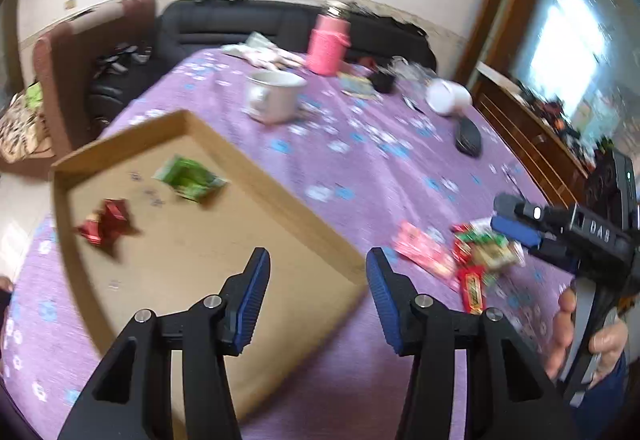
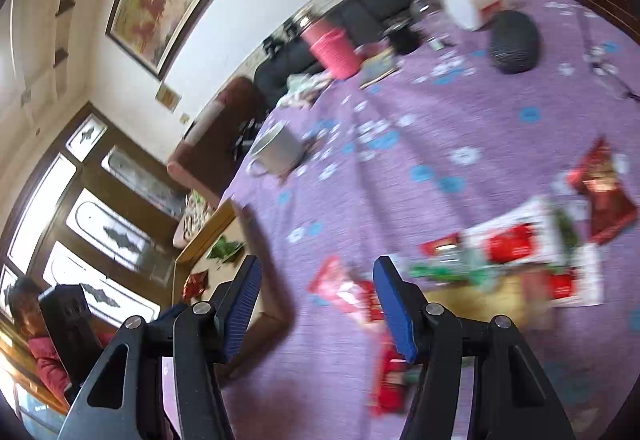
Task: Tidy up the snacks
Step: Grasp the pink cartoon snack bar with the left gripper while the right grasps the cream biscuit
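Note:
A shallow cardboard tray (image 1: 256, 175) lies on the purple tablecloth and holds a green packet (image 1: 188, 177) and a red packet (image 1: 106, 226). My left gripper (image 1: 316, 272) is open and empty above the tray's near corner. A pile of red, green and white snack packets (image 1: 472, 256) lies right of the tray. My right gripper (image 2: 318, 280) is open and empty, hovering over the pile's left side, above a pink-red packet (image 2: 344, 290). A large white and red packet (image 2: 516, 244) and a dark red packet (image 2: 604, 191) lie to its right. The tray (image 2: 276, 304) shows at the left.
A white mug (image 1: 274, 95), a pink canister (image 1: 328, 43), a white jar on its side (image 1: 446, 95) and a dark oval case (image 1: 468, 137) stand farther back on the table. A black sofa (image 1: 248, 23) runs behind it. A wooden cabinet (image 1: 528, 143) stands at the right.

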### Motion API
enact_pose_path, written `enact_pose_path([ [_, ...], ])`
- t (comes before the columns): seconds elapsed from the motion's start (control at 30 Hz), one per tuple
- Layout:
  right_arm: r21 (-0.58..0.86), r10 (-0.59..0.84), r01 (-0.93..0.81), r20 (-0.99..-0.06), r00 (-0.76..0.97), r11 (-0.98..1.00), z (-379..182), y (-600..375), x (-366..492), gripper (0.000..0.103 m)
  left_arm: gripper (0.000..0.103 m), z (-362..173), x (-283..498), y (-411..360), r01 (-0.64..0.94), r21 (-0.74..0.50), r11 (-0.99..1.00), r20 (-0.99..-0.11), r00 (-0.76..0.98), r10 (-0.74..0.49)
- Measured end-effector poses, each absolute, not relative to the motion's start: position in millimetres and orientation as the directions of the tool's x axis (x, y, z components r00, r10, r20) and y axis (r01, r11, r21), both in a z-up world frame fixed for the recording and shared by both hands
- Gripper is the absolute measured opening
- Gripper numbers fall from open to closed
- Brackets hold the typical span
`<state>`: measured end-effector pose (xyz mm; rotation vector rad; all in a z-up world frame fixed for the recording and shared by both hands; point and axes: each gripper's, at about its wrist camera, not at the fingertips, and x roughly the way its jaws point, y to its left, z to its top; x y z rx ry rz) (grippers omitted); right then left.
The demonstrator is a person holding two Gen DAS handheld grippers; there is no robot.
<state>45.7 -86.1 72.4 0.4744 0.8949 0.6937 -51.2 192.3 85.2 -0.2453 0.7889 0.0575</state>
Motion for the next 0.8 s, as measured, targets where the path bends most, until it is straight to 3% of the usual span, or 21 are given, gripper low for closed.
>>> enact_pose_path([
  [0.27, 0.660, 0.714, -0.311, -0.517, 0.473, 0.684, 59.0, -144.1, 60.0, 0.062, 0.049, 61.6, -15.2, 123.5, -0.065, -0.247, 0.967, -0.772, 0.616, -0.156],
  [0.47, 0.706, 0.740, -0.298, -0.472, 0.479, 0.643, 62.3, -161.0, 57.7, 0.062, 0.049, 39.9, 22.9, 100.9, -0.135, -0.317, 0.939, -0.824, 0.530, -0.202],
  [0.7, 0.725, 0.758, -0.302, -0.450, 0.473, 0.619, 64.4, -165.8, 54.7, 0.062, 0.049, 15.2, 62.3, 97.3, -0.233, -0.313, 0.921, -0.861, 0.478, -0.172],
  [0.8, 0.710, 0.742, -0.287, -0.487, 0.460, 0.643, 58.1, -163.7, 59.4, 0.062, 0.049, 16.7, 70.1, 84.1, -0.195, -0.238, 0.951, -0.859, 0.499, -0.113],
])
